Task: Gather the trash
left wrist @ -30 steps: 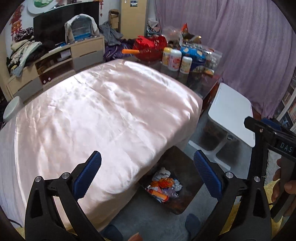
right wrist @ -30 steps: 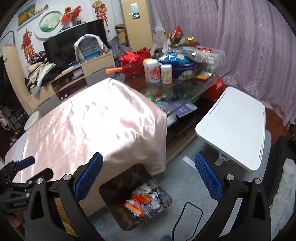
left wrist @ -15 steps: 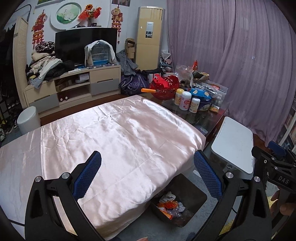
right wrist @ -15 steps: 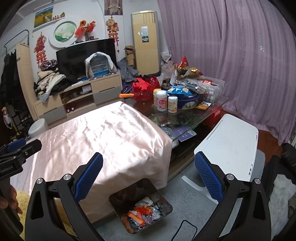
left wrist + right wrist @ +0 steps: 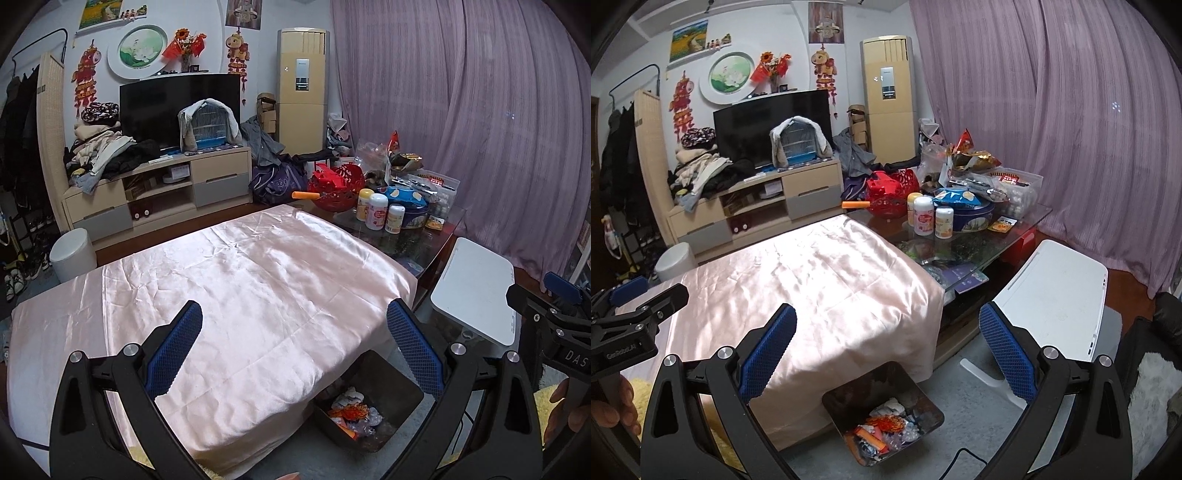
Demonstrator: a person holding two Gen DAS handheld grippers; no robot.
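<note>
- Jaws of the left gripper (image 5: pixel 293 347) and the right gripper (image 5: pixel 886 349) stand wide apart, holding nothing.
- Trash (image 5: pixel 882 430) lies inside the dark bin (image 5: pixel 849 397), on the floor just beside the pink-covered bench (image 5: pixel 827 280).

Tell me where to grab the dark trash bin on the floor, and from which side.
Grip the trash bin by its thin near rim, coming straight down from above with the right gripper. The bin is open-topped, its far side tucked against the pink cloth, and trash fills only its bottom.
</note>
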